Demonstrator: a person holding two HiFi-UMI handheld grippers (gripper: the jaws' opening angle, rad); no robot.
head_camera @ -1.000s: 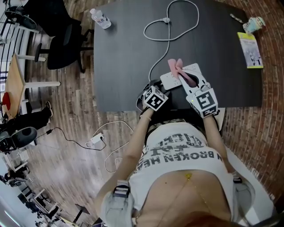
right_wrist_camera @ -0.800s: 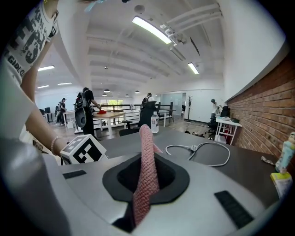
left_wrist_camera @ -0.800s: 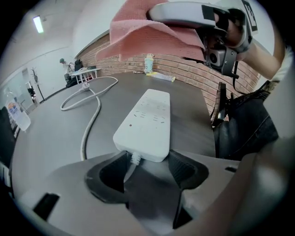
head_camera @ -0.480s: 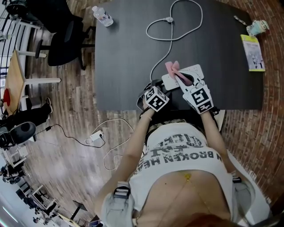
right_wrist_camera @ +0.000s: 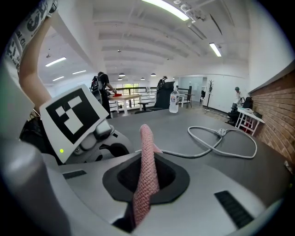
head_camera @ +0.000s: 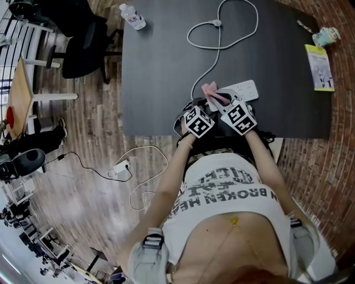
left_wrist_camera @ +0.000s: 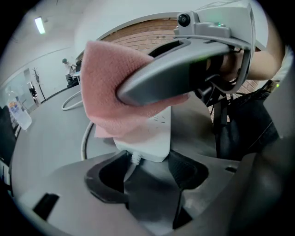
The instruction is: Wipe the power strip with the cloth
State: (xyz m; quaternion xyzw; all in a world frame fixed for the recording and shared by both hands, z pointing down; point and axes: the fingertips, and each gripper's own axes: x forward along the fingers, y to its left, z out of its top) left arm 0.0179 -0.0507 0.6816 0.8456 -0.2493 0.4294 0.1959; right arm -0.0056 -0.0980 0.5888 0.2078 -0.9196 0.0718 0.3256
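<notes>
A white power strip lies on the black table near its front edge, and its cord runs off to the far side. My left gripper is at the strip's cord end, with one jaw at each side of that end. My right gripper is shut on a pink cloth. In the left gripper view the cloth hangs over the strip's near part, under the right gripper's grey finger. The strip's left end is hidden under the cloth in the head view.
The cord's loop and plug lie at the far middle of the table. A water bottle stands at the far left corner. A yellow leaflet and a small cup are at the right edge. An office chair and a floor cable lie to the left.
My right gripper has slid left along the strip with the cloth, towards the cord end and the left gripper. The left gripper has stayed at the strip's end.
</notes>
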